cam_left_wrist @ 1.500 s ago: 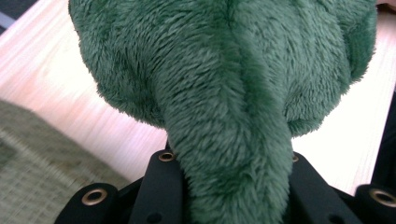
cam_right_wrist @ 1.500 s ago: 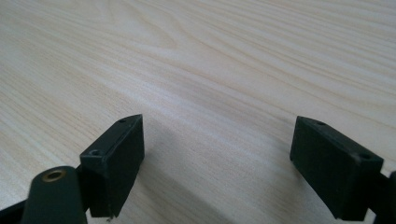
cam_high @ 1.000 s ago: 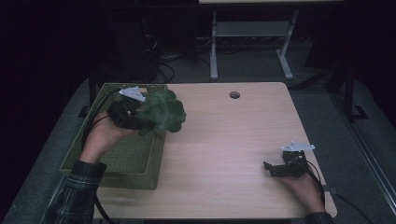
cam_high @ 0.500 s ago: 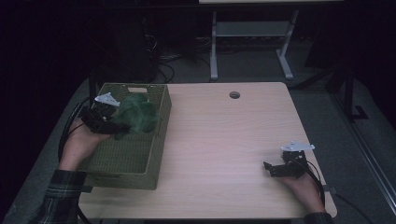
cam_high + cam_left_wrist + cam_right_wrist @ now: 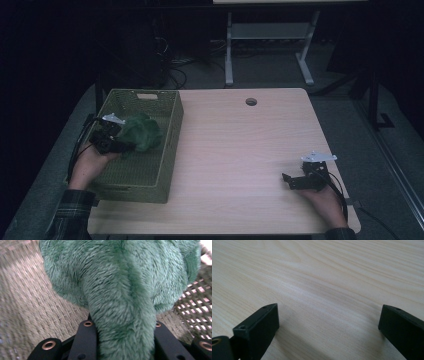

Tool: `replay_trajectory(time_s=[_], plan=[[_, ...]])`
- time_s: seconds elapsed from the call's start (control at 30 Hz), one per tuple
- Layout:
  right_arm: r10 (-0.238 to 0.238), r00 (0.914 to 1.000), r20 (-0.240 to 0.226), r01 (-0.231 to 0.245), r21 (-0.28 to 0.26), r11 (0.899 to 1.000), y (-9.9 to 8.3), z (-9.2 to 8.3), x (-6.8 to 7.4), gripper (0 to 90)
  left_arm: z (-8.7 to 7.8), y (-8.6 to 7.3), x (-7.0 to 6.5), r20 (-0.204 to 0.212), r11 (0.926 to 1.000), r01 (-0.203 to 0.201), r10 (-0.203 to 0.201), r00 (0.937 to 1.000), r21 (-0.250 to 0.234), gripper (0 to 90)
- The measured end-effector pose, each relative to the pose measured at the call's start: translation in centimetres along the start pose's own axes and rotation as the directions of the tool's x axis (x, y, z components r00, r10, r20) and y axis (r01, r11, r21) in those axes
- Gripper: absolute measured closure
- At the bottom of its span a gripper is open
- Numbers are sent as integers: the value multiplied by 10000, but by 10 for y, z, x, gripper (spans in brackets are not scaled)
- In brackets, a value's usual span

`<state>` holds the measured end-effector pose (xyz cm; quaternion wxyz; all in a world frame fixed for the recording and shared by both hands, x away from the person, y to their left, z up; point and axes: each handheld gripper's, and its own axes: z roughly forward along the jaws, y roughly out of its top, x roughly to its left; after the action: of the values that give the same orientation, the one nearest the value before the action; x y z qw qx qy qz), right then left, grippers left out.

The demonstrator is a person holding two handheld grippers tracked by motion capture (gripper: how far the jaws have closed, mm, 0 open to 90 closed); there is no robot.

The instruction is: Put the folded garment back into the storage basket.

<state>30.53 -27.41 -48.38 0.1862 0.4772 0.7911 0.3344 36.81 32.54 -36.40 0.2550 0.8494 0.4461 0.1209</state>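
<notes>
Left tongs [image 5: 121, 145] sit low inside the olive woven basket [image 5: 172, 131], at the left end of the table [image 5: 240, 145]. Jaws pinched onto a fold of the green plush toy [image 5: 141, 132]; in the left gripper view the fur [image 5: 120, 290] bulges up between the two black jaws, pads pressing it from both sides, so the grip is narrow but not fully closed. Toy hangs within the basket walls, over the woven floor, toward the basket's middle; whether it touches the bottom I cannot tell. Grey three-cornered plate on top of the left tongs catches light; cable trails off the basket's left side. Person's left hand [image 5: 91, 167] lies over the near-left rim, plaid sleeve at the table edge.

Right tongs [image 5: 287, 179] rest near the front right corner of the table, well apart from the basket, pointing left across the wood. Jaws stand wide, nothing between them; the right gripper view shows bare pale wood grain [image 5: 332, 285] in the gap, both black jaws low over the surface. Right hand [image 5: 322, 202] behind them, cable looping off toward the table's near edge.

Small round cable hole [image 5: 251, 102] in the table near the far edge, centre. Beyond the table: dark room, white legs of another table frame [image 5: 229, 55]
</notes>
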Motion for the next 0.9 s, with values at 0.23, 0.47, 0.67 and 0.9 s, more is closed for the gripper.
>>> replay_trajectory(time_s=[0.23, 0.47, 0.67, 0.9], plan=[[49, 10000, 3, -49, -9, 10000, 0, 0, 0, 29, 26, -12, 5, 235, 9995, 144, -151, 9996, 285, 718], [43, 10000, 4, -43, -7, 10000, 0, 0, 0, 29, 37, -14, 7, 294, 9978, 223, -241, 9993, 617, 713], [41, 10000, 6, -41, -15, 10000, 0, 0, 0, 29, 41, -16, 7, 175, 9966, 194, -209, 9996, 805, 657], [37, 10000, 3, -37, -11, 10000, 0, 0, 0, 29, 45, -17, 7, 76, 9958, 100, -108, 9999, 911, 395]])
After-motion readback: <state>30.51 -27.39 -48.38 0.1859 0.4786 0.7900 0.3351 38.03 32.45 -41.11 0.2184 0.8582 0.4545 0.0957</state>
